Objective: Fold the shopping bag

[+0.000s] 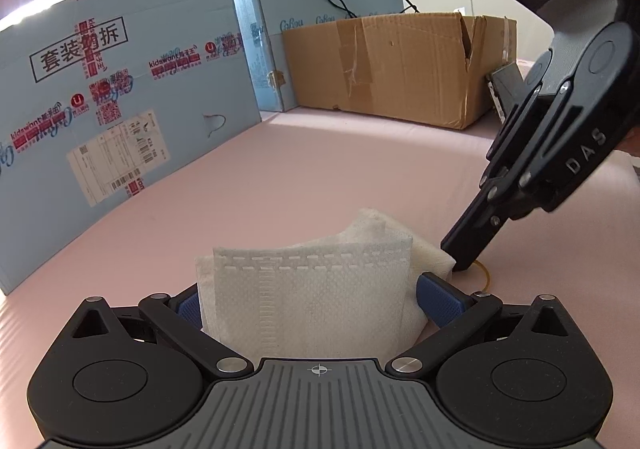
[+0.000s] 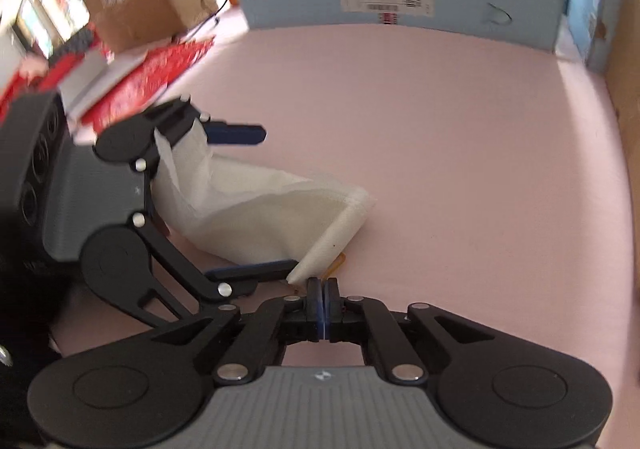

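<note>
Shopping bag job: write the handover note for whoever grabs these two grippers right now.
Left gripper: open, its blue fingers either side of the folded white shopping bag; from the right wrist view the fingers look spread wide rather than clamped.
Right gripper: jaws shut, tip down on the pink table at the bag's near corner, beside a yellow rubber band. Whether it pinches the band cannot be told.
Done: bag is already folded into a compact bundle with several layers.
Left: probably finish the fold and secure it, perhaps with the band.
</note>
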The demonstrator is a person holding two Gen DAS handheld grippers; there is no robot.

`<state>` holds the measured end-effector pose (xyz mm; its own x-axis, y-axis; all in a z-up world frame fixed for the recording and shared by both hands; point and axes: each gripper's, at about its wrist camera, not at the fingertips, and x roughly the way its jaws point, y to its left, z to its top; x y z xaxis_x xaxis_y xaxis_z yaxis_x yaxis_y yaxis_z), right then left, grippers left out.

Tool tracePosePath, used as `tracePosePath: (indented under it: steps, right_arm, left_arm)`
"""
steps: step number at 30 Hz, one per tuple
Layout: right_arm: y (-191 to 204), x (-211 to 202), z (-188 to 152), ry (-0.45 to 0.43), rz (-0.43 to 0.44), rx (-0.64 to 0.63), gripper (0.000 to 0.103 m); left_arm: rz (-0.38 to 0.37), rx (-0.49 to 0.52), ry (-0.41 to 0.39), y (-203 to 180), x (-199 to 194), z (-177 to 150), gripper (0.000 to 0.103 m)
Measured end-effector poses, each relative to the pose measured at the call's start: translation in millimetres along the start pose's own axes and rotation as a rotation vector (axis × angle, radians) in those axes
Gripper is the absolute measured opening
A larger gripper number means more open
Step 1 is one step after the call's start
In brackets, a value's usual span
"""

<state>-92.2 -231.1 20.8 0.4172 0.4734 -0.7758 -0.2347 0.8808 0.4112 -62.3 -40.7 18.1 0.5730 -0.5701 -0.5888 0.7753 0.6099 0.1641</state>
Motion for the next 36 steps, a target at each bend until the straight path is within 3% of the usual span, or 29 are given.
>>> tracePosePath:
  steps: [5,9,13,16,20,27,36]
  right_arm:
    - [-62,1,-23,-0.113,0.3,0.441,0.001]
    - [-83,10,-43,-0.169,0.417,0.646,0.001]
    - [-85,17,-47,-0.195,0.489,0.734,0.001]
    - [-78,27,-44,-0.192,0.473,0.749,0.001]
    - [-78,37,-39,-0.277,0.442,0.795,0.001]
    - [-78,43,-28,-0.349,0.375,0.82,0.001]
    - [-86,53,-12,-0.355,0.327,0.81,0.001]
  left_arm:
    - [-0.001,0.001,0.0,-3,-1,0,0.103]
    - [-0.005,0.002,0.002,-1,1,0,0.103]
    - [-0.004,0.005,0.001,-3,0,0,0.103]
    - [-0.005,0.003,0.003,-5,-1,0,0.103]
    - [-0.018,-0.014,0.01,-1,0,0,0.103]
    - [-0.037,-0.041,0.019,4,1,-1,0.103]
    - [-0.05,-0.056,0.025,9,2,-1,0.103]
